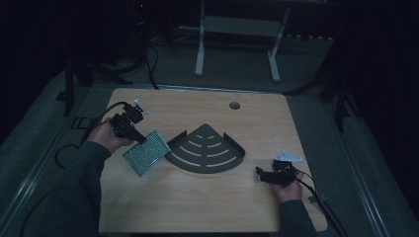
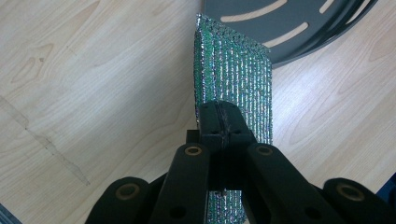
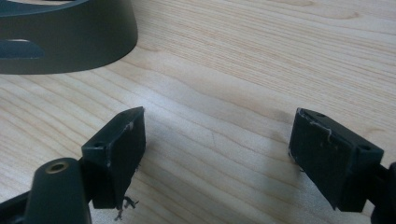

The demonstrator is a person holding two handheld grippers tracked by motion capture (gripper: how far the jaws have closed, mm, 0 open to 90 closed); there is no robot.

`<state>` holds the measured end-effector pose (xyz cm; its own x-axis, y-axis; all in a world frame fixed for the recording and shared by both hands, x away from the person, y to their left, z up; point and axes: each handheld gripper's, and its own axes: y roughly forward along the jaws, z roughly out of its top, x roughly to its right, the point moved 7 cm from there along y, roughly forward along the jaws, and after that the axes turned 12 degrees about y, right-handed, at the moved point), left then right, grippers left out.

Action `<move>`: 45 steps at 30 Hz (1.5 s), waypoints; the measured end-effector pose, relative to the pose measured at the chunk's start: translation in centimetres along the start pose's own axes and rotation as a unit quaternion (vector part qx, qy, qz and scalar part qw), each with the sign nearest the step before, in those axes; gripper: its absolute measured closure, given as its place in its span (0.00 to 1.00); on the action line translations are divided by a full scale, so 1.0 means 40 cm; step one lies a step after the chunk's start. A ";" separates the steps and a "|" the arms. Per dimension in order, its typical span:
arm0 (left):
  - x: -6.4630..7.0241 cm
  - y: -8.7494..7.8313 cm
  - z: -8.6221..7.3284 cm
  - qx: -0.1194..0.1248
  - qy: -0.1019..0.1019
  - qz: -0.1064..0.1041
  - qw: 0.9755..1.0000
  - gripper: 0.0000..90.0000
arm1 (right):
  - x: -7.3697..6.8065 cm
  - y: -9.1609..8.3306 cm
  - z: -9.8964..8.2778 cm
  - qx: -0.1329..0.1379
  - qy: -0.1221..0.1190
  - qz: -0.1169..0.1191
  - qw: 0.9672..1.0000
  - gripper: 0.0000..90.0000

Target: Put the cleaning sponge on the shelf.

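One sponge is pinched tight in the left gripper, held up just beside the grey rack on the desk, while the right gripper waits wide apart and empty; next, I think, the sponge must go onto the rack

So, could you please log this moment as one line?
left gripper: shut on glittery green pad, held beside grey corner shelf | right gripper: open, nothing between jaws, low over wooden table

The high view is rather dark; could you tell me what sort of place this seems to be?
Probably a lab or recording workspace: a wooden table on grey carpet, a white desk frame behind it, and a left gripper holding a glittery green sponge.
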<state>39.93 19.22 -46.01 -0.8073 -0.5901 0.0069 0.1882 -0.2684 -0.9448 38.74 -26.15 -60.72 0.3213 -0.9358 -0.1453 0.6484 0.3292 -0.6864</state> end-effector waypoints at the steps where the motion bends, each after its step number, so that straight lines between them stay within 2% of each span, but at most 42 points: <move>1: 0.001 -0.001 0.004 0.001 0.001 0.001 1.000 1.00 | 0.000 0.000 0.000 0.000 0.000 0.000 1.000 0.20; 4: 0.001 -0.005 0.014 0.000 0.006 0.010 1.000 1.00 | 0.000 0.000 0.000 0.000 0.000 0.000 1.000 0.20; 7: 0.000 -0.004 0.023 -0.001 0.005 0.010 1.000 1.00 | 0.000 0.000 0.000 0.000 0.000 0.000 1.000 0.20; 17: 0.000 -0.003 0.059 -0.007 0.017 0.018 1.000 1.00 | 0.000 0.000 0.000 0.000 0.000 0.000 1.000 0.20; 33: 0.016 0.012 0.114 -0.019 0.039 0.016 0.999 1.00 | 0.000 0.000 0.000 0.000 0.000 0.000 1.000 0.20; 45: 0.017 0.013 0.150 -0.019 0.044 0.019 0.999 1.00 | 0.000 0.000 0.000 0.000 0.000 0.000 1.000 0.20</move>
<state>42.84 14.13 -44.52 -0.8466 -0.5292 -0.0562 0.1994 -0.2175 -0.9555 38.75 -26.15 -60.72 0.3209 -0.9359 -0.1453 0.6489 0.3290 -0.6861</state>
